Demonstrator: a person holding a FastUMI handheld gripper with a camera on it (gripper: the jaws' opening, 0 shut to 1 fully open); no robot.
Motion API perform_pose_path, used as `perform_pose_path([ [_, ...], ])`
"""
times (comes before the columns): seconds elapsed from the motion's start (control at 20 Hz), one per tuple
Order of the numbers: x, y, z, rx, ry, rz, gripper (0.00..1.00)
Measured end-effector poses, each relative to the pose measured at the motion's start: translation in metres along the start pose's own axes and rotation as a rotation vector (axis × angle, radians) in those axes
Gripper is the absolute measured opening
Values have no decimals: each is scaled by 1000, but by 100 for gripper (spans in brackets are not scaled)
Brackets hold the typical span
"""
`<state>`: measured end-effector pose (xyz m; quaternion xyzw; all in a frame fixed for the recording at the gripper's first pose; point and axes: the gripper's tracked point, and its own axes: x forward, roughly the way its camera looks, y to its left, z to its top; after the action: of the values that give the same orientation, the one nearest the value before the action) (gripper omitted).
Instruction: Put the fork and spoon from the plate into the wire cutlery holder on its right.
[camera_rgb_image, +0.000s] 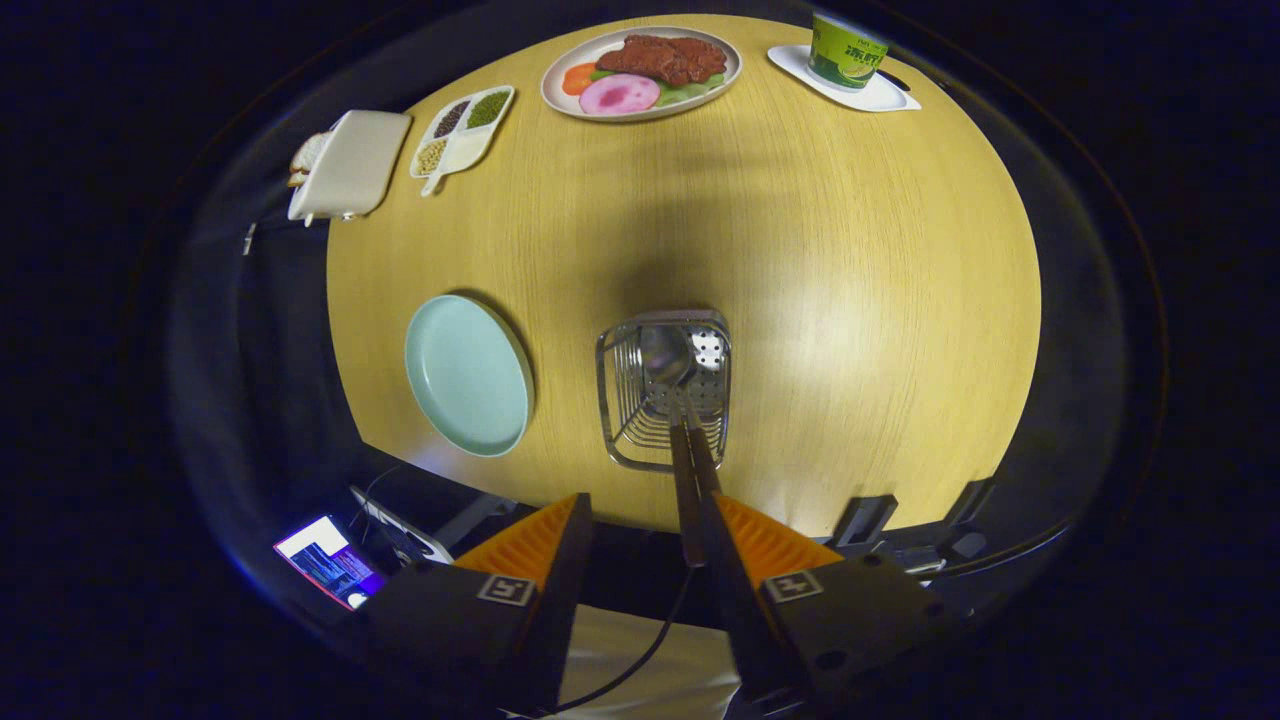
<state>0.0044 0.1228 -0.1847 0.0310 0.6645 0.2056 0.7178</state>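
The wire cutlery holder (663, 400) stands on the wooden table just ahead of my fingers. A spoon (663, 355) rests in it bowl-down, and a second metal handle, apparently the fork (706, 462), lies beside the spoon's. Both handles lean back out of the holder toward me and end beside the inner edge of my right finger (762, 545). The pale green plate (468, 375) sits left of the holder with nothing on it. My gripper (648, 500) hovers above the table's near edge, open; only the right finger is near the handles and the left finger (535, 545) is well apart.
At the table's far side sit a plate of meat and vegetables (642, 72), a green cup on a white tray (846, 52), a divided dish of beans (462, 128) and a white toaster (350, 165). A lit screen (328, 572) glows below the near edge.
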Motion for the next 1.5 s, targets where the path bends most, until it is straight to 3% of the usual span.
perform_pose_path([
  [0.1,-15,2,8,-11,-92,19,99],
  [0.35,-73,17,36,91,-440,107,99],
  [0.75,-204,0,50,135,-1101,112,99],
  [1.05,-293,0,21,21,-1490,-39,99],
  [1.3,-388,12,-24,-91,-1871,-246,98],
  [1.4,-417,19,-36,-145,-1971,-334,98],
  [1.5,-415,28,-45,-191,-1986,-379,98],
])
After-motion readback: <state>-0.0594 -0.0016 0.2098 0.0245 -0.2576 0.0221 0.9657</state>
